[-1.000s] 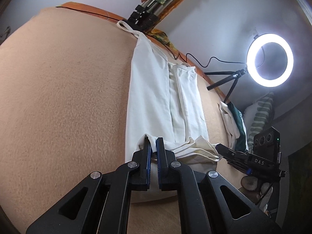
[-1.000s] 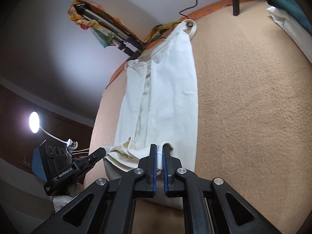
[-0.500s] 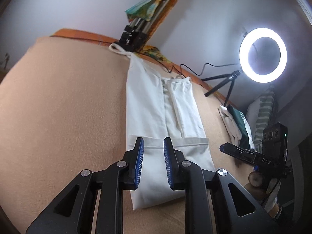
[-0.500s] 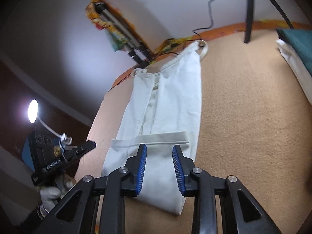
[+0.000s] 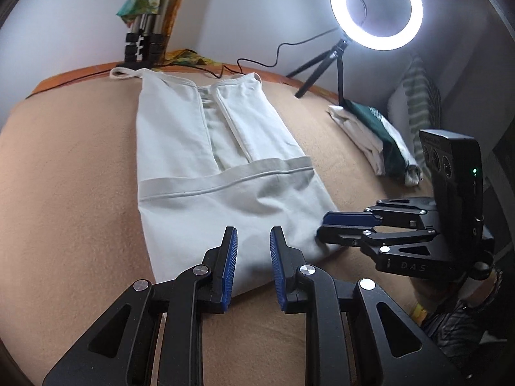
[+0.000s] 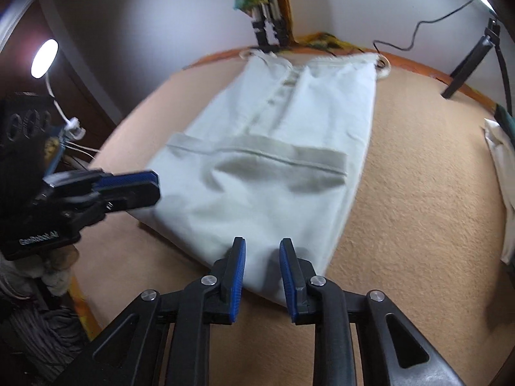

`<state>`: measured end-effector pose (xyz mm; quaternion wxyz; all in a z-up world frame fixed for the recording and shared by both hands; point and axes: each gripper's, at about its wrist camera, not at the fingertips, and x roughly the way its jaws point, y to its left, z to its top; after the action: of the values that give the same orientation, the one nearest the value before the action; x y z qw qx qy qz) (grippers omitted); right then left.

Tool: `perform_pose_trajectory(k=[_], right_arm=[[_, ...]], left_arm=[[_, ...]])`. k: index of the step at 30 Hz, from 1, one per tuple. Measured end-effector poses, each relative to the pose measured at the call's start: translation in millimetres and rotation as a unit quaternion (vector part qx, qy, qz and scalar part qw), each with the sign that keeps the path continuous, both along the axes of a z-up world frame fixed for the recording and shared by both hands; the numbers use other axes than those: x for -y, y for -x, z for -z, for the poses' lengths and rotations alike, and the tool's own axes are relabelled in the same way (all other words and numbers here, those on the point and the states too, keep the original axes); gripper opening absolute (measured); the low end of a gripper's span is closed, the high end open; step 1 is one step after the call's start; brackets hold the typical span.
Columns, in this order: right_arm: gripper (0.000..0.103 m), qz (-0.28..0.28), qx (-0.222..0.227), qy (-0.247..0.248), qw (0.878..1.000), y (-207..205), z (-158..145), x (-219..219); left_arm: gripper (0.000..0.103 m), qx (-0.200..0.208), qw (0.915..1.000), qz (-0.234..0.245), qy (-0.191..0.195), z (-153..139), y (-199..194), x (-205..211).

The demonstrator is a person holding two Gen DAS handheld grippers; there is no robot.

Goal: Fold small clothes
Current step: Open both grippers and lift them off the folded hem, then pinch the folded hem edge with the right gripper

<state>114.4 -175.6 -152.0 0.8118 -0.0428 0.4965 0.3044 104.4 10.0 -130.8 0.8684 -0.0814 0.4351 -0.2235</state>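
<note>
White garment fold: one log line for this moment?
white garment: bottom hem folded up, flat | left gripper: open, empty | right gripper: open, empty

Both wrist views tilt down, close over the same garment (image 5: 206, 148) (opposite sides).

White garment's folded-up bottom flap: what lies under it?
Under the flap lie the white garment's own folded-in side panels, running on beneath its hem. How far they continue is covered.

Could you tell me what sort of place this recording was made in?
Probably a room at home, set up for filming: a white garment lies on a tan blanket like a bed's, a lit ring light stands beyond, and folded clothes lie beside a striped pillow.
</note>
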Motion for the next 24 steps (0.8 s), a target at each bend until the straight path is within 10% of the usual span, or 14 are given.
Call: perform_pose_trajectory(k=[19, 24], right_arm=[[0.036, 0.083, -0.011, -0.100, 0.991, -72.3, -2.7, 29.8], [0.004, 0.075, -0.023, -0.104, 0.991, -73.1, -0.1, 27.7]], left_arm=[[0.019, 0.002, 0.9997, 0.016, -0.019, 9.6, -3.9, 19.2], [0.019, 0.004, 0.9999, 0.005, -0.015, 8.7, -9.1, 17.9]])
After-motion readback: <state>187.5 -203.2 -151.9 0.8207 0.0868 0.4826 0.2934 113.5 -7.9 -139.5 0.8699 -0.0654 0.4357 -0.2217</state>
